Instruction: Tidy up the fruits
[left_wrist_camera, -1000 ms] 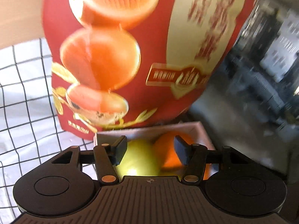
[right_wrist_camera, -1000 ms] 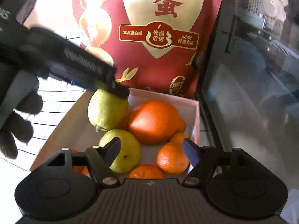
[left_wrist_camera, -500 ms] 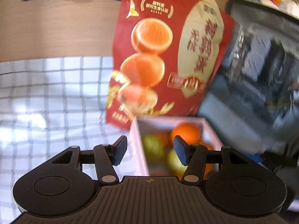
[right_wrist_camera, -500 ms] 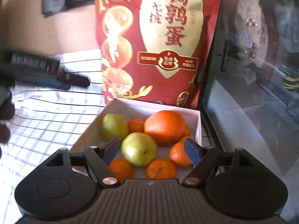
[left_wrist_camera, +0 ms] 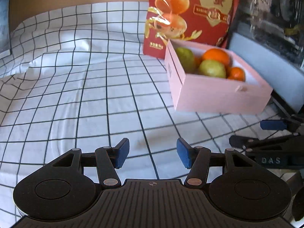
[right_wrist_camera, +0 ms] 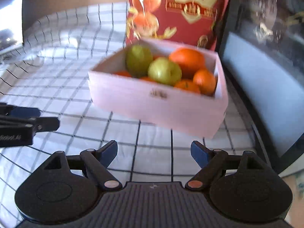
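Fruits (right_wrist_camera: 164,71) fill a pink box (right_wrist_camera: 152,102), clear of both tongs.
In the right wrist view the box sits mid-frame above the right tongs (right_wrist_camera: 153,152), whose jaws have just been opening, nothing between; the left tongs (left_wrist_camera: 153,154) stand spread and empty over the checked cloth (left_wrist_camera: 76,76), the box at upper right.

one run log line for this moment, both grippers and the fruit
left gripper: open, empty | right gripper: jaws just opening, empty | fruit: pears, oranges in pink box | on checked cloth
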The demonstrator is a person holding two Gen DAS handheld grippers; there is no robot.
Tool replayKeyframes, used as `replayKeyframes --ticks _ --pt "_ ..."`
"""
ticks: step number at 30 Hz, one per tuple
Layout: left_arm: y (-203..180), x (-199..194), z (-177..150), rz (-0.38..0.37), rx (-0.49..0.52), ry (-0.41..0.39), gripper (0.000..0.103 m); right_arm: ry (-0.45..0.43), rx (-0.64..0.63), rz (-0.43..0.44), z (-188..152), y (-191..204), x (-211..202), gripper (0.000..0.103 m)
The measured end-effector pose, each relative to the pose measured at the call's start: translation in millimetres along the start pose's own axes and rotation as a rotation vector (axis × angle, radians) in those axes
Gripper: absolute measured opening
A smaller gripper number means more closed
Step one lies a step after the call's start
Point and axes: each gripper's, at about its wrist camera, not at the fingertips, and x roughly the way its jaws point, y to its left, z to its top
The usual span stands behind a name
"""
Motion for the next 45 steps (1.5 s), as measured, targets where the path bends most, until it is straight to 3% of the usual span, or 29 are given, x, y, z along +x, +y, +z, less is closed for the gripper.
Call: replayKeyframes --ticks 5,9,14,19,45 --pt "-12 10 -5 0.044 0.025 -0.044 0.061 -0.008 0.029 -0.001 -5 0 10 0.087" --pt "-17 16 -5 0.07 0.026 -0.077 0.067 -0.014 0.031 -0.066 -4 0 16 0.103" --pt "-20 20 -3 0.084 0.024 -0.093 0.068 -0.022 0.099 -0.03 -5 -11 22 0.103" --pt "-20 20 -3 0.083 0.024 -0.093 0.068 -0.092 0.059 -0.031 -8 -10 24 0.103" --pt "-20 20 -2 0.081 0.021 -0.092 0.068 -0.084 0.088 -0.007 -6 -16 26 0.103"
